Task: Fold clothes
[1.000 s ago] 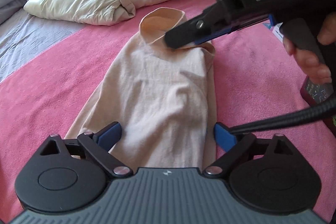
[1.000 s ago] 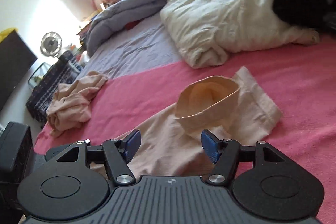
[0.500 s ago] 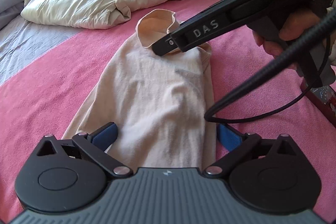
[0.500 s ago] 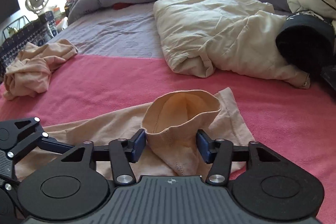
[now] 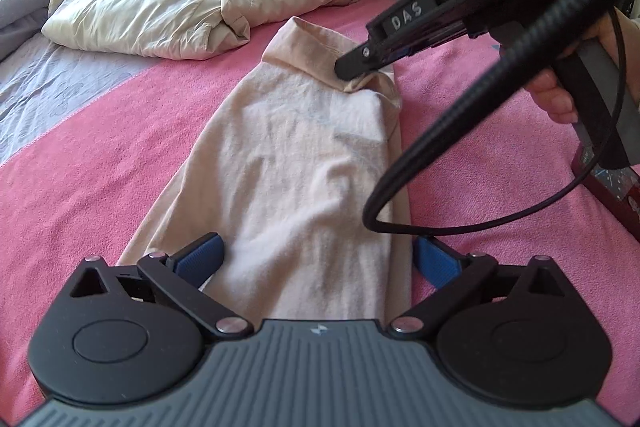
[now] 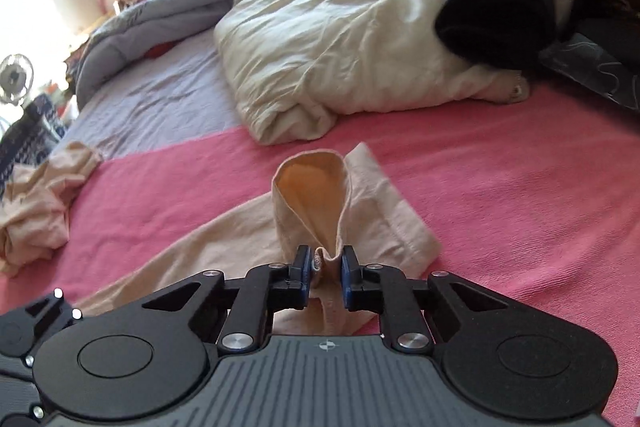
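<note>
Lying long and flat on the pink blanket (image 5: 100,155), with its turtleneck collar (image 6: 316,187) at the far end: a beige top (image 5: 304,163), already narrowed into a strip, sides tucked in. Standing up like a little cup, that collar, with its near edge bunched between the blue pads of the right gripper (image 6: 326,269). Closing right now, those jaws, nearly all the way in, with the cloth pinched between them. Seen from the left wrist view, the same right gripper (image 5: 352,75) biting the collar at the top corner of the strip. Hanging over the near end of the top, the left gripper (image 5: 316,261), jaws spread wide, one pad on each side of the strip, holding nothing. Looks like the start of the next fold: taking hold of the collar end. Next, most likely: finish the pinch, lift the collar end up, and bring it toward the near end so the strip folds in half. Needs a firm hold, since the cloth is soft and could slip. Farther off: a crumpled beige garment (image 6: 36,203) at the blanket's edge, and a cream duvet (image 6: 340,39) heaped behind.
</note>
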Available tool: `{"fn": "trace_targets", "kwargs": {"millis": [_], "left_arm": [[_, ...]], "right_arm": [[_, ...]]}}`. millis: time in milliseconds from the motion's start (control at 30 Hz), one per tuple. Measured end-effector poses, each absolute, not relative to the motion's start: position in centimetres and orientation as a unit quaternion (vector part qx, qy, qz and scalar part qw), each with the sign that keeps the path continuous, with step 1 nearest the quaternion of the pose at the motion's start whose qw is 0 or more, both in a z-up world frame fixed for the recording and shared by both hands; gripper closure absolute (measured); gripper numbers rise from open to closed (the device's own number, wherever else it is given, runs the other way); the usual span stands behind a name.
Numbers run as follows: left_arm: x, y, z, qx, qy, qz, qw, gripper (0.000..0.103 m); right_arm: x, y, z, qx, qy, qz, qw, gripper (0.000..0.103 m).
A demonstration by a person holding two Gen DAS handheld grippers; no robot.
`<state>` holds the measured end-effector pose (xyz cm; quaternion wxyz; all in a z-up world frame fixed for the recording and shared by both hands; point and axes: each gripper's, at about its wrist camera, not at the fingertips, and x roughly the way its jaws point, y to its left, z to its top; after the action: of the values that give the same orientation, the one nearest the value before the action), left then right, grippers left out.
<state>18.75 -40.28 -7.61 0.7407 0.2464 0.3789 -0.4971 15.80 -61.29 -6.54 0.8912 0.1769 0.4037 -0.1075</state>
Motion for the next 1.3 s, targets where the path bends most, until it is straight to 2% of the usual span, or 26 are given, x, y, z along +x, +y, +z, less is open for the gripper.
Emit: {"fn": "trace_targets", "kwargs": {"millis": [67, 200, 267, 467, 600, 667, 800, 867, 1000, 1100, 1300], "left_arm": [[18.8, -40.4, -7.6, 0.247, 0.379, -0.497, 0.741, 0.002], [18.9, -40.6, -7.4, 0.249, 0.384, -0.493, 0.74, 0.003], [20.1, -40.7, -6.0, 0.237, 0.392, -0.496, 0.738, 0.019], [28.0, -42.1, -2.1, 0.13, 0.398, -0.534, 0.734, 0.026], [32.7, -47.2, -2.1, 0.123, 0.388, -0.578, 0.708, 0.026], [33.9, -49.8, -2.7, 0.133, 0.393, -0.605, 0.68, 0.022], [32.8, -54.5, -4.4, 0.198, 0.397, -0.648, 0.619, 0.019], [31.1, -55.5, -4.6, 0.224, 0.399, -0.659, 0.597, 0.023], [28.9, -54.4, -3.8, 0.238, 0.406, -0.686, 0.555, 0.023], [29.0, -52.1, -2.6, 0.233, 0.421, -0.693, 0.537, 0.018], [31.2, -48.6, -0.3, 0.237, 0.458, -0.639, 0.57, 0.018]], "right_arm": [[15.9, -61.4, -6.3, 0.158, 0.402, -0.147, 0.89, 0.093], [16.1, -64.3, -6.1, 0.19, 0.397, -0.191, 0.877, 0.095], [16.4, -64.8, -6.3, 0.184, 0.398, -0.189, 0.879, 0.095], [15.2, -66.9, -5.7, 0.251, 0.348, -0.143, 0.892, 0.095], [14.7, -67.6, -6.1, 0.268, 0.352, -0.145, 0.885, 0.095], [14.5, -67.9, -6.7, 0.274, 0.357, -0.147, 0.881, 0.095], [14.5, -68.8, -8.6, 0.297, 0.362, -0.157, 0.869, 0.095], [14.6, -69.4, -8.9, 0.293, 0.358, -0.172, 0.87, 0.096], [14.2, -72.8, -9.2, 0.333, 0.329, -0.212, 0.858, 0.096], [12.9, -74.6, -8.5, 0.329, 0.314, -0.241, 0.857, 0.095], [5.8, -77.0, -6.5, 0.303, 0.324, -0.33, 0.833, 0.091]]}}
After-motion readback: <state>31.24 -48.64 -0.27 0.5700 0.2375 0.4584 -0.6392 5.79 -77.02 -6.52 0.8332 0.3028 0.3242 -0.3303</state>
